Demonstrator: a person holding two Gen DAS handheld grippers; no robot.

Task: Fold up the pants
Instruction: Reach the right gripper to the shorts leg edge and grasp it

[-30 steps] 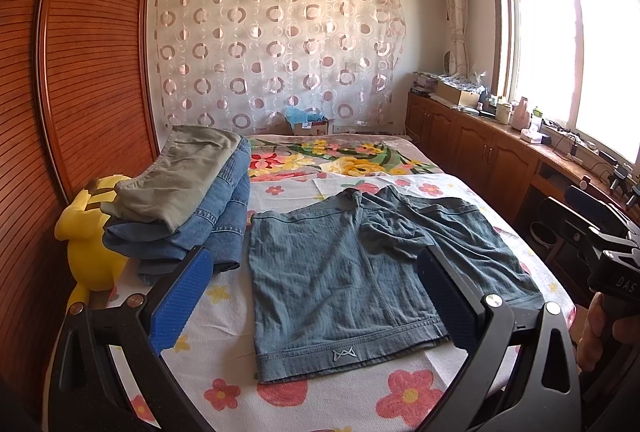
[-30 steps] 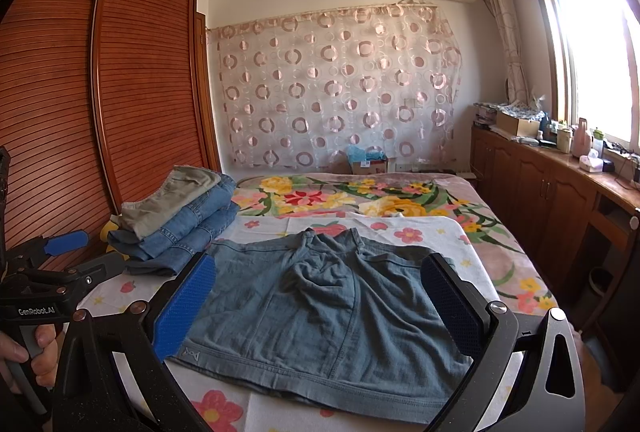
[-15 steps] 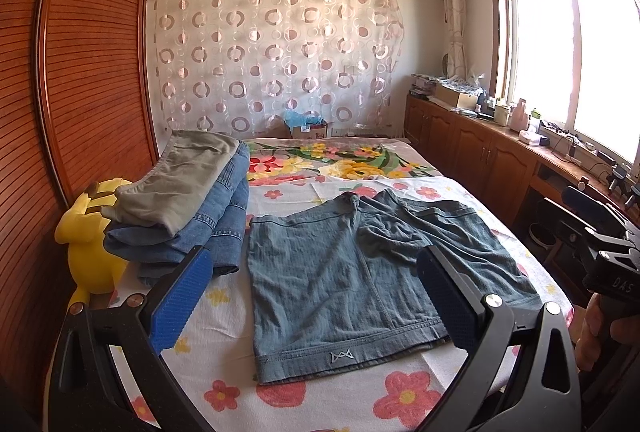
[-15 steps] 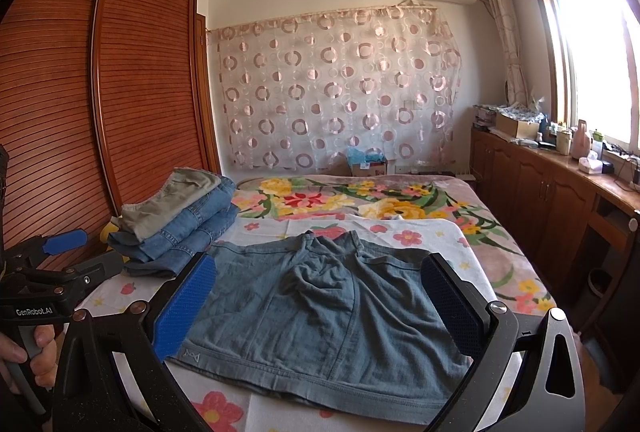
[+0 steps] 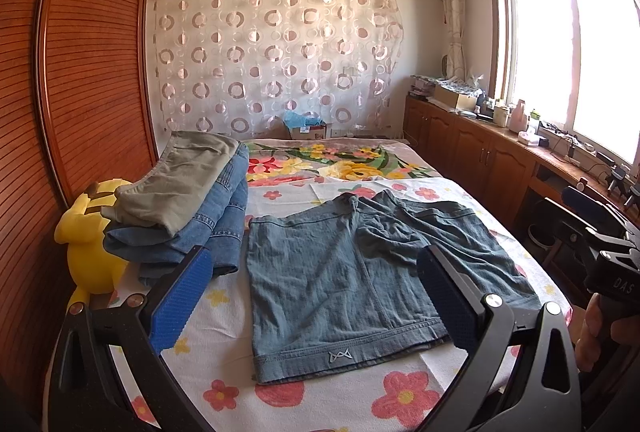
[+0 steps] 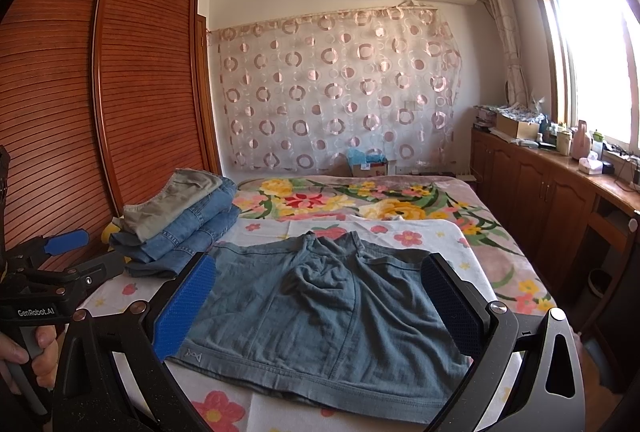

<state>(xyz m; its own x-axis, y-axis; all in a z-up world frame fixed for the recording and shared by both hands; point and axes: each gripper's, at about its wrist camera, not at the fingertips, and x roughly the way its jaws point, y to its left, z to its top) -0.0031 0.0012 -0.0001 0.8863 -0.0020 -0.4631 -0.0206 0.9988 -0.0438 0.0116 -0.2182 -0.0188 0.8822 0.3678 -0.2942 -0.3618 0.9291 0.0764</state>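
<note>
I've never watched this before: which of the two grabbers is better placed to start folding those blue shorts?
Probably the left gripper: the shorts' waistband corner lies just ahead of it. The right gripper is open over the other side, ready to help.

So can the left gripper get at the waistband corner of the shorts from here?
Probably yes. The left gripper is open and empty above the shorts, and their near waistband lies flat and uncovered; the folded stack sits off to the side.
</note>
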